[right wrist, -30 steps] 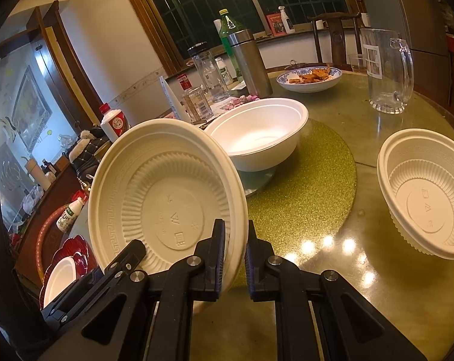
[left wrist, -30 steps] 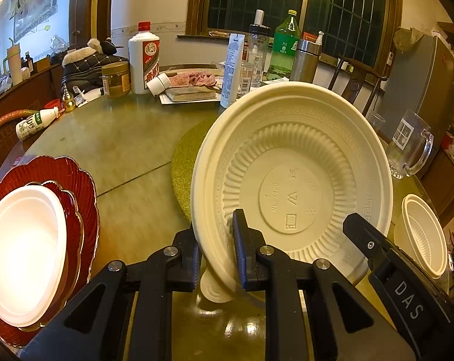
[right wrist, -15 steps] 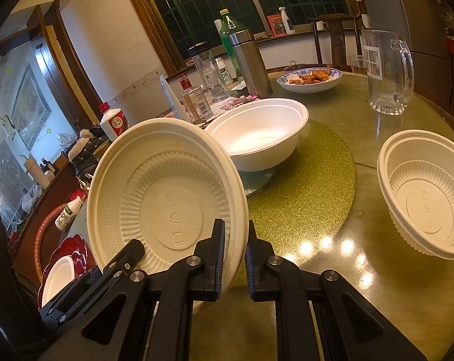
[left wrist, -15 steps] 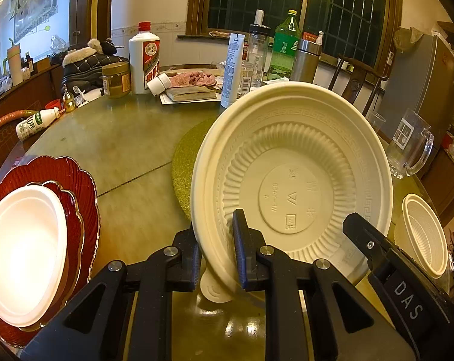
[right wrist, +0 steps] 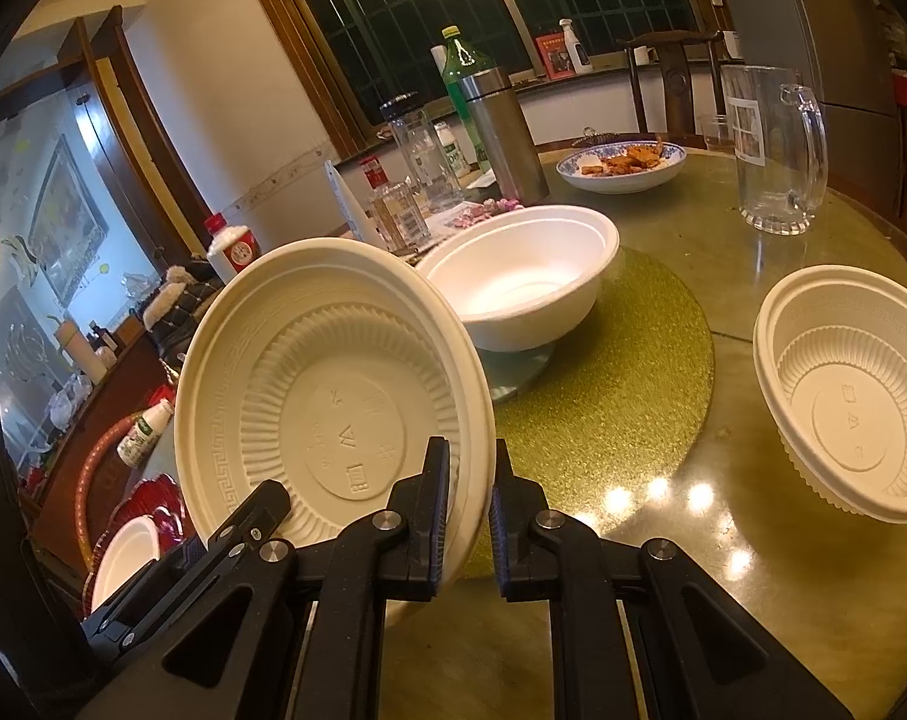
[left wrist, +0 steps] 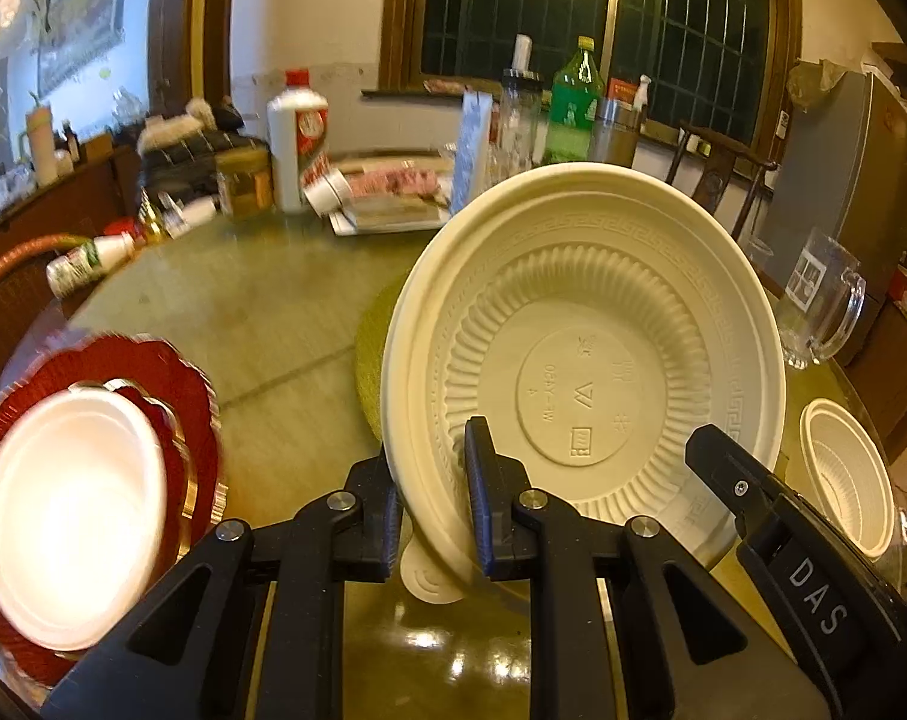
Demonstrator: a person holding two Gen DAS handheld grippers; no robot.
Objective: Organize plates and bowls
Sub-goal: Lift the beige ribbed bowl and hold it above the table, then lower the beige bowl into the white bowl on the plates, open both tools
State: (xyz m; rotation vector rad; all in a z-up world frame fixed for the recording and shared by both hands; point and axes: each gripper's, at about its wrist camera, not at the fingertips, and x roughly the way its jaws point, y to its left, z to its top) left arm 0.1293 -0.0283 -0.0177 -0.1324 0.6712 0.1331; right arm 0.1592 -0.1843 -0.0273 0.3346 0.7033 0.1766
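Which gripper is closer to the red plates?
Left. The left gripper is just right of the red plates; the right gripper grips the cream plate farther along its rim, farther away.

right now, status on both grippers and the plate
Left gripper and right gripper both shut on cream plate, held on edge above table. Red plate stack to the left, ribbed bowl to the right. Nothing between.

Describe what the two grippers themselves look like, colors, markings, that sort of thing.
Both the left gripper and right gripper are matte black, angular plastic with triangular cutouts and silver round rivets at the joints. Their fingers carry blue pads on the inner faces. White lettering reading DAS shows on the right gripper's body in the left wrist view. No cables or sleeves show.
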